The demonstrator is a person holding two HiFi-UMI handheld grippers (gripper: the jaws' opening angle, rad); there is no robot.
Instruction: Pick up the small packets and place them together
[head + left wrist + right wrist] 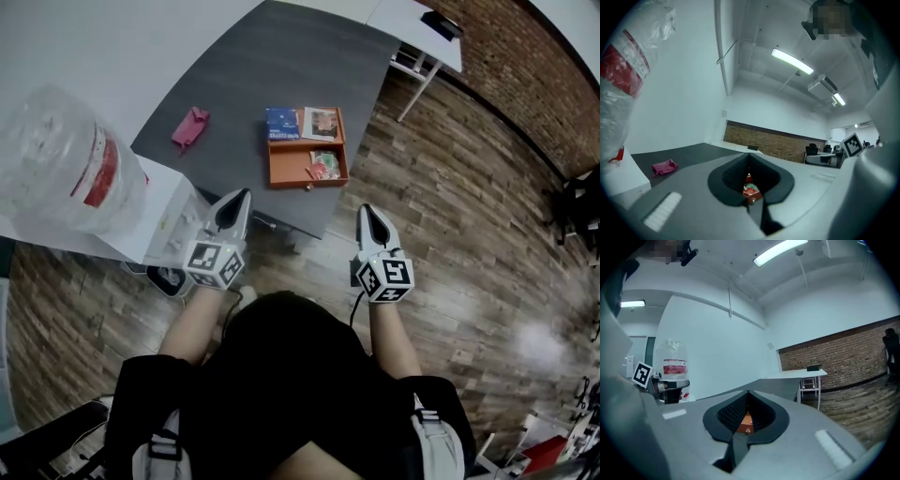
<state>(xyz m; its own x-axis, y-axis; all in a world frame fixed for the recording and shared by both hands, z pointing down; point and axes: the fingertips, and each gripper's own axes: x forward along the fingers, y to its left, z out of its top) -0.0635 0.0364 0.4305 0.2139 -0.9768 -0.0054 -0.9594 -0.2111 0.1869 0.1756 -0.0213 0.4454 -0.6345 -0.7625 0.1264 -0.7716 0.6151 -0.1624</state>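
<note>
While left hand-held gripper and right hand-held gripper hang closed, empty, off desk, packets sit together in orange tray, pink item apart: fits approach or finish.

pink cloth lies on the dark table; water jug at left

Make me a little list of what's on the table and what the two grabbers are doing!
Table: dark grey tabletop
On it: shallow orange box; pink crumpled pouch lying apart, to its left
In the box: blue packet, picture-printed packet, small red-and-green packet
Left gripper: jaws together, empty
Right gripper: jaws together, empty
Beside the table: clear water bottle with red label
</note>
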